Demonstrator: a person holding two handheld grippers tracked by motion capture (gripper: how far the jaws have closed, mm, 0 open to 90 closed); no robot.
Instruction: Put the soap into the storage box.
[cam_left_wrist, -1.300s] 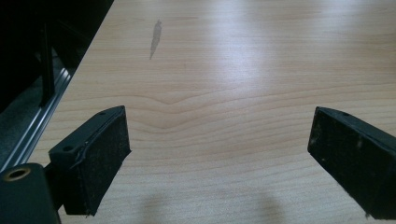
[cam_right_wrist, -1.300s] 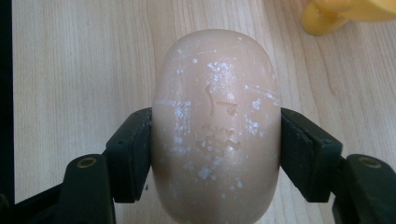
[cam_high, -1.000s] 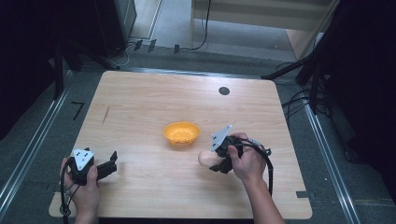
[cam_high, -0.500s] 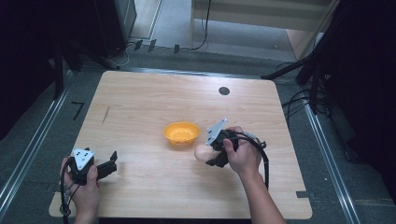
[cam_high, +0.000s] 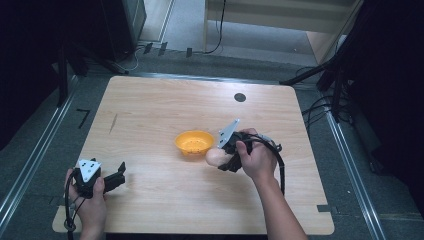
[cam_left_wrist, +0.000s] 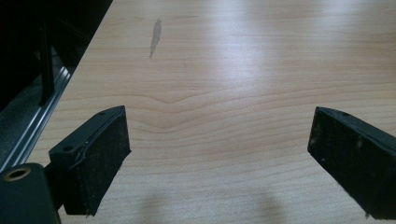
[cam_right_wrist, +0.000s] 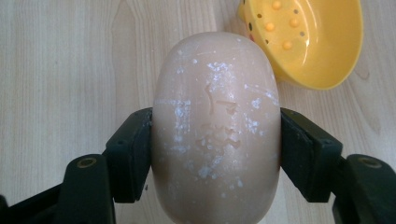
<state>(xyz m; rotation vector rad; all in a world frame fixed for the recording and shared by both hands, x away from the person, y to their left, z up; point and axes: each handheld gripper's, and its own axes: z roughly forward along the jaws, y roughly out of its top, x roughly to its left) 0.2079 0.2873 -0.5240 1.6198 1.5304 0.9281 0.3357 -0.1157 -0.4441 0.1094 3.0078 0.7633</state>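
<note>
Wood-grain table (cam_high: 150, 115), pale and smooth with rounded corners and one dark streak, is seen under everything, unchanged from the earlier frames. Since a second ago the right gripper (cam_high: 220, 157) has been shifted toward the orange dish (cam_high: 194, 142), and the soap is now seen just beside the dish's rim instead of well apart from it; the dish itself has not been moved. The left gripper (cam_high: 119, 176) has been kept in place near the table's front left corner, jaws spread wide over bare wood, nothing between the black foam-like pads (cam_left_wrist: 100, 158). The right gripper's black jaws are clamped on both flanks of the soap bar (cam_right_wrist: 215, 126), held above the tabletop. The dish is glossy plastic, oval, shallow, with raised bumps and small holes inside. The soap is a beige rounded oval, matte, flecked with white residue, with a faint embossed mark.
</note>
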